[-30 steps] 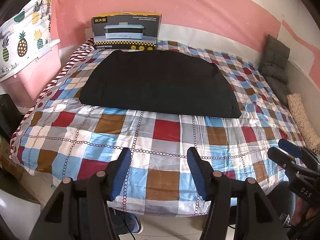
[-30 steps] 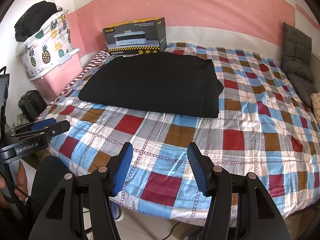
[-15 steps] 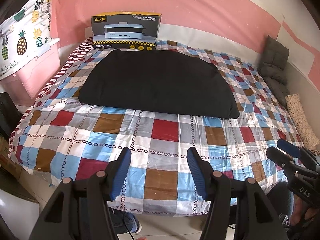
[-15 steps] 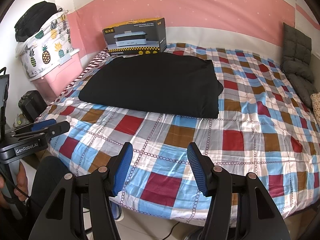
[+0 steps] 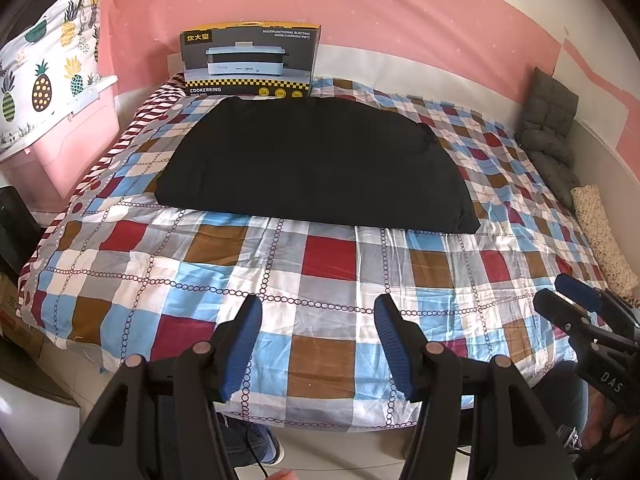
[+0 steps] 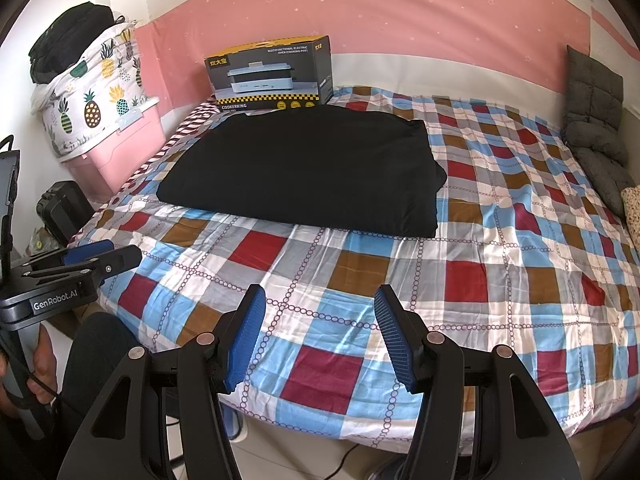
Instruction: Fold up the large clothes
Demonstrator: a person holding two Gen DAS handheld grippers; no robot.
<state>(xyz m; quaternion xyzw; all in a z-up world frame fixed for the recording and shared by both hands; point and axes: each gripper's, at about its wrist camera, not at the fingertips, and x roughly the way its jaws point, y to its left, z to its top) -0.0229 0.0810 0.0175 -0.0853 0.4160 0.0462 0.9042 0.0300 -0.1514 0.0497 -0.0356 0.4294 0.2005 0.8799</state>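
- No shift since earlier frames: black garment [image 5: 316,164] folded flat on checked bedspread [image 5: 332,264], far half.
- Left gripper [image 5: 318,344] and right gripper [image 6: 318,334] open, empty, over near bed edge.

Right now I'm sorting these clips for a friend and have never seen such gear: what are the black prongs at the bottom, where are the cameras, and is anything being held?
A person stands at the foot of a bed holding a hand-held clamp tool in each hand. Each tool carries a wide-angle camera looking along its two blue-padded fingers. One picture is from the left gripper, the other from the right gripper; each also glimpses the other tool at its edge. On the checked bedspread lies a folded black garment, with a cooker box behind it. Both grippers are open and hold nothing.
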